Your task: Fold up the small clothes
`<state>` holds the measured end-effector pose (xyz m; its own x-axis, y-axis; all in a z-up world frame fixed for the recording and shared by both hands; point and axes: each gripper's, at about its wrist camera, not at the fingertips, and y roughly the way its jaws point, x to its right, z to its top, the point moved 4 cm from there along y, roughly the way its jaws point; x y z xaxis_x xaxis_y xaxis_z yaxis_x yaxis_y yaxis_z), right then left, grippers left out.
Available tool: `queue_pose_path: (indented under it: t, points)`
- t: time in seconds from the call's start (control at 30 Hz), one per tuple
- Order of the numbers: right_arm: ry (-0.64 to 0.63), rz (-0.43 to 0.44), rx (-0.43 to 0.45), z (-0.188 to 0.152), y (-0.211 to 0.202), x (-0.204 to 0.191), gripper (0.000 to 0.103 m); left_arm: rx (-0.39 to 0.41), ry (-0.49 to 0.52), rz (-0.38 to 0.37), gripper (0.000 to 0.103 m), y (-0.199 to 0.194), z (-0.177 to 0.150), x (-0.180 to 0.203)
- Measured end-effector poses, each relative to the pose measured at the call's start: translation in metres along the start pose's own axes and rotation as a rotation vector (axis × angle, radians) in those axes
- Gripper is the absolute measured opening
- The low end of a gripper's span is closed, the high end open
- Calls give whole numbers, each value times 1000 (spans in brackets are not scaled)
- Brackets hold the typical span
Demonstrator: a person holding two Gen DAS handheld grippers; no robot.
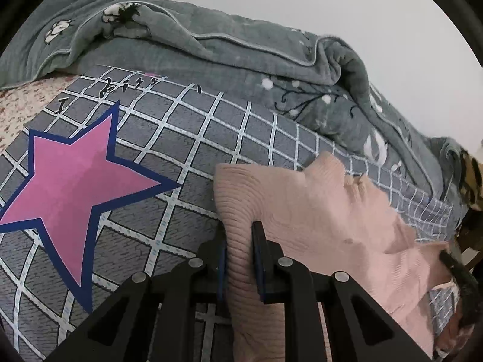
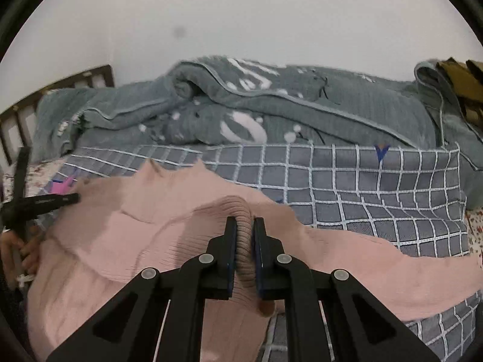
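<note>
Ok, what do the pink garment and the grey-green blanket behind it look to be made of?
The pink garment: seemingly a soft rib knit with a matte finish; fine parallel ribs show where each claw pinches it, and it drapes limply. The grey-green blanket: apparently a thick fleece or plush, with a fuzzy matte nap, bulky rounded folds and a smoother piped edge. The fibre of either cannot be told.

Both my cameras look forward and down along my fingers (image 1: 238, 232), close over the bed (image 1: 187, 138); both share the pink sweater (image 2: 169, 211), checked sheet and grey blanket (image 2: 302, 111).
</note>
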<state>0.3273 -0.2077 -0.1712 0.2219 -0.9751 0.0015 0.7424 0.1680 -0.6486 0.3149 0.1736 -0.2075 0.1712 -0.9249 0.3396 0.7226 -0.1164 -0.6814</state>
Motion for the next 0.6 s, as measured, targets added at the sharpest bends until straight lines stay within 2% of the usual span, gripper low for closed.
queue_pose_path:
  t: [0.1,0.13,0.17,0.2,0.27,0.37,0.43,0.6]
  points:
    - [31,-24,-170,-26,36,10,14,-9,-6,30,27,2,1,-1]
    - [46,-18,-196,-29,39,13,18,-4,-6,36,28,0,2,-2]
    - [61,-7,-191,-27,36,16,25,4,-3,45,35,-1,2,-1]
    - [67,-16,-173,-23,26,20,31,14,2,55,46,-3,3,-1]
    - [51,-63,-123,-16,8,29,50,31,19,74,60,-4,3,1]
    - [60,-148,-81,-14,-22,58,54,12,43,104,60,3,1,3]
    - [97,-192,-80,-19,-39,91,54,3,67,129,62,8,-1,5]
    - [202,-367,-66,-52,-75,183,53,-5,120,160,72,12,-4,13]
